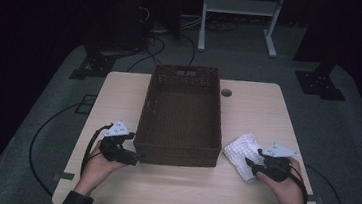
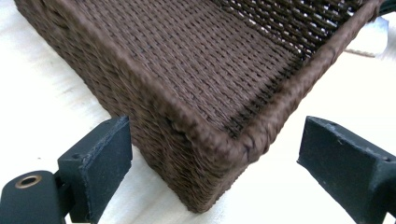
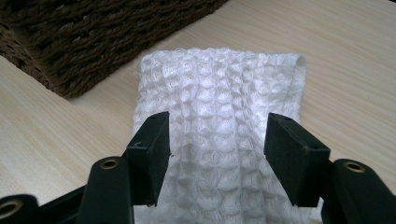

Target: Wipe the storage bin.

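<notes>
A brown woven basket [image 1: 176, 154] stands empty in the middle of the light wooden table [image 1: 258, 114]. My left gripper [image 1: 135, 159] is at the basket's near left corner. In the left gripper view that corner [image 2: 154, 88] lies between the jaws of the left gripper [image 2: 217, 140], which stand wide and open; the right-hand jaw is clear of the weave. A folded white waffle cloth [image 1: 241, 148] lies just right of the basket. My right gripper [image 1: 249, 163] is at its near end. The right gripper [image 3: 218, 128] is open, with the cloth [image 3: 219, 88] bunched between its jaws.
A round cable hole [image 1: 226, 92] sits in the table behind the basket's right corner. The basket's corner [image 3: 70, 37] is close to the cloth's left side. Beyond the table are a white frame [image 1: 241, 7], floor cables [image 1: 160, 39] and black stand bases [image 1: 321, 83].
</notes>
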`<state>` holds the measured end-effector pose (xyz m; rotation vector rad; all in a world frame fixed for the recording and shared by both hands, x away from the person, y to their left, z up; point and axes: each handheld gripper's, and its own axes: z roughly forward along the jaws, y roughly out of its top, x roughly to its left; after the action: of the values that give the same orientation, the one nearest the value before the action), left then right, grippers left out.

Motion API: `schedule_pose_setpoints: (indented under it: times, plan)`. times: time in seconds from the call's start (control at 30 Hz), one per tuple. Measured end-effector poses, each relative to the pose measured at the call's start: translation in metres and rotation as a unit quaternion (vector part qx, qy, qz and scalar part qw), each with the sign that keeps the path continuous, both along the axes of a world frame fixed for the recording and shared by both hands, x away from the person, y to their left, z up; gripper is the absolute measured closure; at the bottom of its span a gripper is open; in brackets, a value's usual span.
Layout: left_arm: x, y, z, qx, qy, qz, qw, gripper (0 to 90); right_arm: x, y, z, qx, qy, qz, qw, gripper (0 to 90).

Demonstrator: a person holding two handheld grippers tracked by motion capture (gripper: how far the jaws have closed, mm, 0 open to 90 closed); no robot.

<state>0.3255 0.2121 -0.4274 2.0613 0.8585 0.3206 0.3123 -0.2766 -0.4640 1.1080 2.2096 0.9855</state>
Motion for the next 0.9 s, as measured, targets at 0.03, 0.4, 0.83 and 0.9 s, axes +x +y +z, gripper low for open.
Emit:
schedule_pose_setpoints:
  times: [0.03,0.4,0.83,0.9]
  plan:
    - [0.0,-0.001,-0.003,0.003,0.001,0.002,1.0,9.1,0.0,0.0,0.0,-0.001,0.0,0.0,1.0,39.8]
    - [0.003,-0.004,-0.03,0.018,0.014,0.011,0.9997,9.7,0.002,0.004,-0.005,-0.008,0.002,0.006,0.9999,38.5]
    - [0.009,0.001,-0.047,0.039,0.025,0.038,0.9982,12.6,0.004,0.004,-0.008,-0.012,0.004,0.007,0.9999,38.5]
    - [0.009,0.002,-0.046,0.042,0.023,0.04,0.9981,12.6,0.004,0.004,-0.008,-0.011,0.005,0.006,0.9999,38.5]
